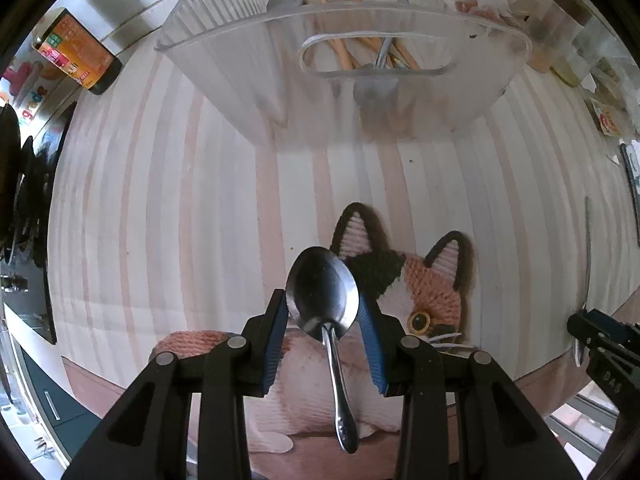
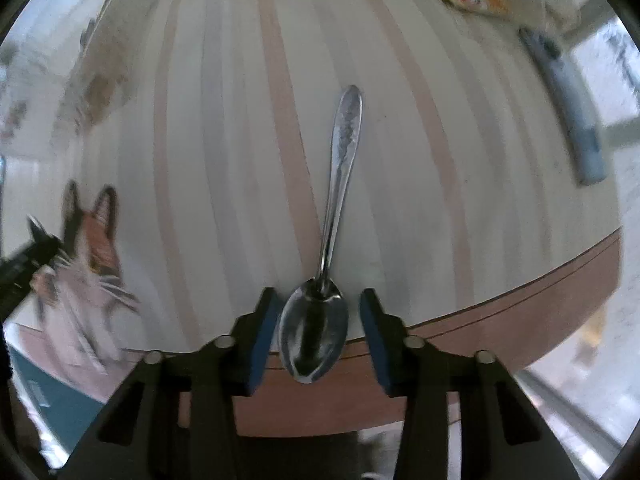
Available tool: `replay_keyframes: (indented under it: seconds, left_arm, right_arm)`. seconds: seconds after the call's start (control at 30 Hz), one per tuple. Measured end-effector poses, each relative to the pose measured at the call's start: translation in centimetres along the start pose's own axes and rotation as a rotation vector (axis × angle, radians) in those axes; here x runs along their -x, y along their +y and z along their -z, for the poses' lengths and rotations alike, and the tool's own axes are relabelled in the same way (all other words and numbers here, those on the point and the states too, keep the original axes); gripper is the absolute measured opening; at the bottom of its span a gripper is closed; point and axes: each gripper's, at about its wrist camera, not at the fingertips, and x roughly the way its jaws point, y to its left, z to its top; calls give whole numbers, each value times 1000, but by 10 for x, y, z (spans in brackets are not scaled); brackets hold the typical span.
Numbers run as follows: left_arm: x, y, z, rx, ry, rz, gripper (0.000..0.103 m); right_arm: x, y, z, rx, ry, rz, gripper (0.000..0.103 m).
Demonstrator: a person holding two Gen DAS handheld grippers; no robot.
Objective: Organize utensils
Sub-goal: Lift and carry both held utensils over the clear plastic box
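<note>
My left gripper (image 1: 323, 312) is shut on a steel spoon (image 1: 325, 300), pads against the sides of its bowl, handle hanging back toward the camera. A clear plastic utensil holder (image 1: 340, 80) stands ahead on the striped table and holds wooden chopsticks (image 1: 340, 46) and other cutlery. In the right wrist view my right gripper (image 2: 316, 320) is open around the bowl of a second steel spoon (image 2: 324, 272) that lies flat on the table, handle pointing away; a gap shows at the right pad. The right gripper also shows at the edge of the left wrist view (image 1: 600, 340).
A knitted cat mat (image 1: 416, 292) lies under the left gripper, also in the right wrist view (image 2: 96, 248). A dark sauce bottle (image 1: 76, 52) stands far left. Jars and packets (image 1: 560, 28) crowd the far right. The table's front edge (image 2: 520, 312) runs close behind the right gripper.
</note>
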Motion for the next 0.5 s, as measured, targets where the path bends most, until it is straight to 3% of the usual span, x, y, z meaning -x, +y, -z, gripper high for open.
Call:
replay_keyframes:
  seconds: [0.03,0.07,0.1,0.5]
  left_arm:
    - [-2,3,2,-1,-2,4,32]
    - [-3,4,1,-4,-4,5,32]
    - [-3,4,3,-6,-7,5,32]
    - [29,13,24,-5,-63,17,32]
  right_arm:
    - [0,2,1,4,-6,-1,34]
    - [0,2,2,2,-11,-6,25]
    - [1,0,4,-4,-19,-6,6]
    - [40,-48,13,-136,-96,-179,2]
